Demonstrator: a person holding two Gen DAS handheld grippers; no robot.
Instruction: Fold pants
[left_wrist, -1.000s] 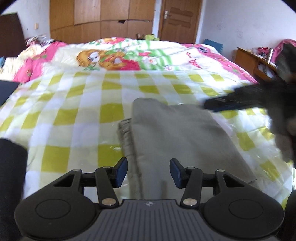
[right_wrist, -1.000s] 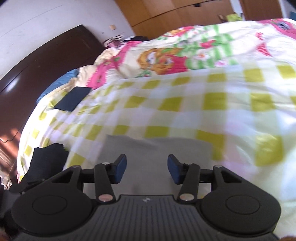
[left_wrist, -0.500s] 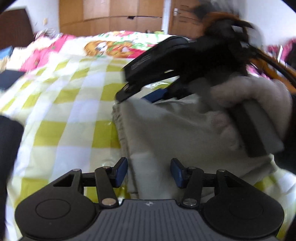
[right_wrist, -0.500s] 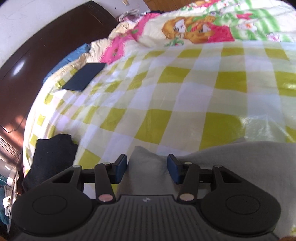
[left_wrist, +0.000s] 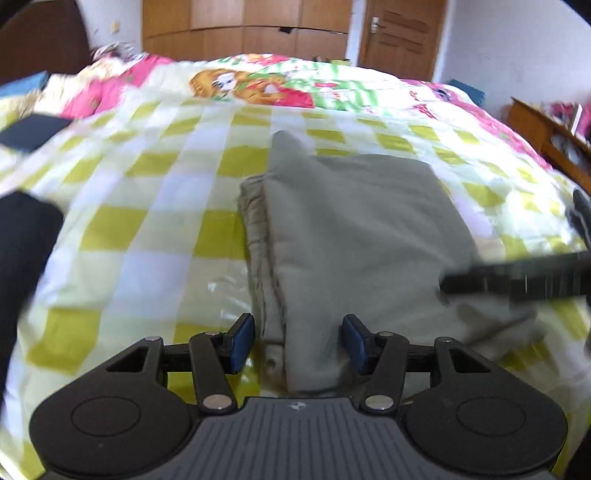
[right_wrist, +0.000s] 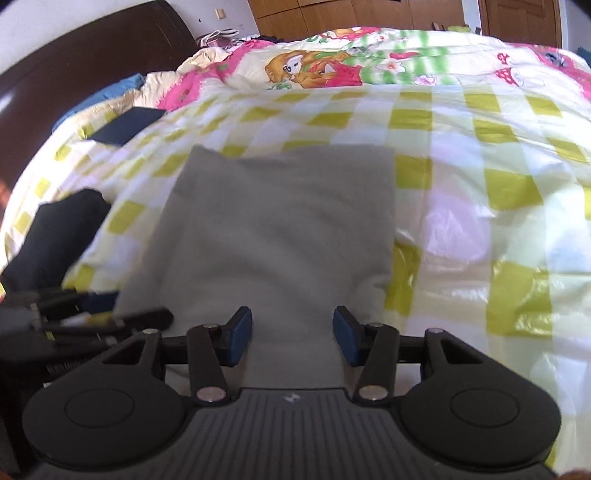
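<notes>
The grey pants (left_wrist: 354, 229) lie folded into a flat rectangle on the yellow-checked bedspread (left_wrist: 140, 206), stacked edges showing on their left side. My left gripper (left_wrist: 297, 341) is open and empty, its fingers astride the near left edge of the pants. My right gripper (right_wrist: 293, 338) is open and empty, just above the near edge of the same pants (right_wrist: 280, 229). The right gripper shows as a blurred black bar in the left wrist view (left_wrist: 517, 280). The left gripper appears blurred at the left in the right wrist view (right_wrist: 74, 317).
A black garment (right_wrist: 51, 236) lies on the bed left of the pants, also in the left wrist view (left_wrist: 22, 243). A dark flat object (right_wrist: 123, 127) lies further back. A cartoon-print quilt (left_wrist: 258, 85) covers the far bed. A wooden side table (left_wrist: 546, 136) stands right.
The right gripper has pulled back from over the far part of the pants to their near right edge. The pants now lie flat. Both grippers remain open.
</notes>
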